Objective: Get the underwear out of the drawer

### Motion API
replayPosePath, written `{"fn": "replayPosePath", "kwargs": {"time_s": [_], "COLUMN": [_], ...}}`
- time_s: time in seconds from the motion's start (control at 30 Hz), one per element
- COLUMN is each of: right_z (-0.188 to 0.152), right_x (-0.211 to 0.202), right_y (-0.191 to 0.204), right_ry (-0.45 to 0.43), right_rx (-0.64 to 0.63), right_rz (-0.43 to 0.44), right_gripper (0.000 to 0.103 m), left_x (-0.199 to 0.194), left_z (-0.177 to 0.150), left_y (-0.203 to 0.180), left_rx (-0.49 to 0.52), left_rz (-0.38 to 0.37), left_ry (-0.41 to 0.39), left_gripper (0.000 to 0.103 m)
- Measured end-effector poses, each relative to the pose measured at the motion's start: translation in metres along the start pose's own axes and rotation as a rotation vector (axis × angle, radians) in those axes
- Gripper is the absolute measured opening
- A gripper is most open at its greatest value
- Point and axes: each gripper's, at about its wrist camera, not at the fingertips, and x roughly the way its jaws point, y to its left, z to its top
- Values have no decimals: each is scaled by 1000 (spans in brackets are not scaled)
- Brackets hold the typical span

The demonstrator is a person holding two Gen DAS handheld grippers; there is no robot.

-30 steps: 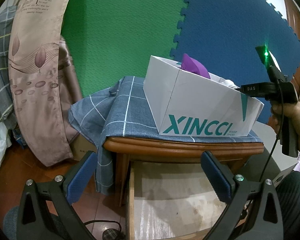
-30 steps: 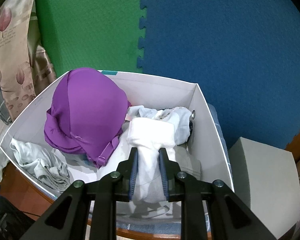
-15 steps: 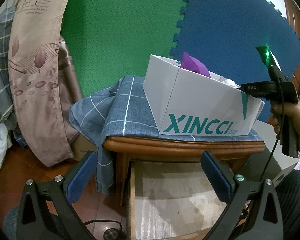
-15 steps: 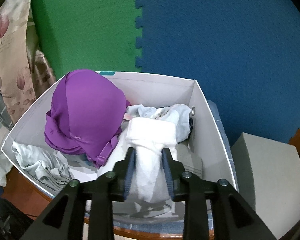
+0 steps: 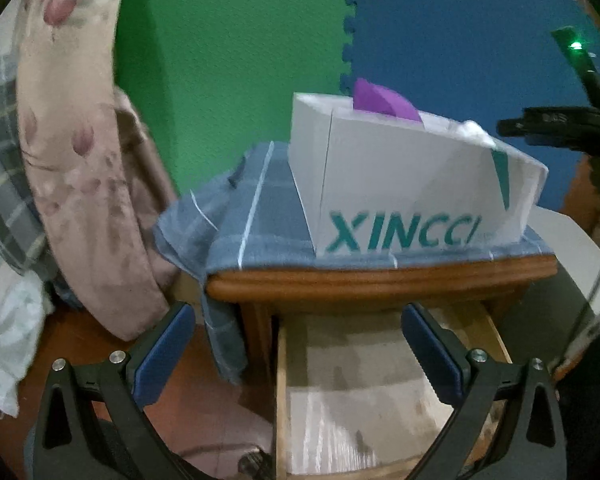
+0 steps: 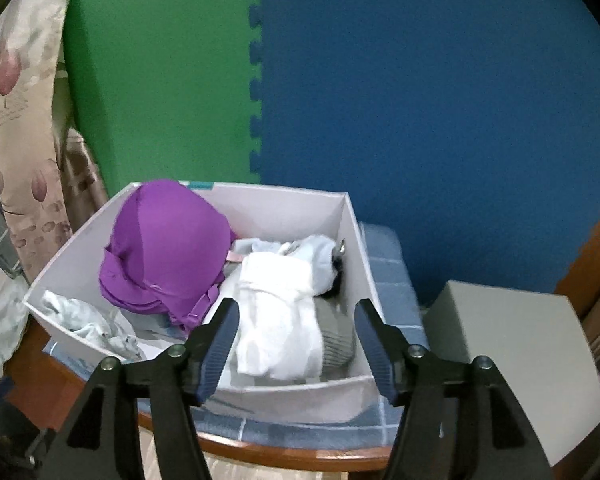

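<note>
a home bedroom, domestic rather than commercial. evidence: a wooden nightstand (image 5: 380,284) with its drawer (image 5: 364,392) pulled open at lower centre, a checked cloth (image 5: 260,216) draped over its top, and a white box (image 6: 352,232) of folded garments on it. patterned bedding (image 5: 72,152) hangs at left, with green and blue foam mats (image 6: 420,100) lining the wall behind.

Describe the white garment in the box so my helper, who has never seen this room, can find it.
Find the white box on the blue checked cloth. The white garment lies right of the purple bra, the only pure white piece, overlapping a grey one.
</note>
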Motion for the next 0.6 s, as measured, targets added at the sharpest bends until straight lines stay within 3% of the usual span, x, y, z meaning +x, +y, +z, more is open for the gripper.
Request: {"fn": "replayPosePath", "kwargs": {"time_s": [0.1, 0.23, 0.4, 0.6], "right_z": [4, 11, 12, 12], "right_x": [-25, -52, -82, -106], "right_y": [-3, -3, -5, -11], "right_ry": [-32, -60, -64, -55], "right_rx": [2, 4, 23, 30], "right_rz": [5, 15, -5, -26], "right_gripper": [66, 69, 72, 77], "left_x": [-9, -18, -28, -32], "left_z": [24, 70, 110, 129], "left_y": [-17, -36, -67, -93], "left_rx": [27, 15, 25, 11], "left_rz": [79, 101, 195, 157], "left_ry": [-27, -54, 21, 193], "left_gripper": [102, 102, 103, 103]}}
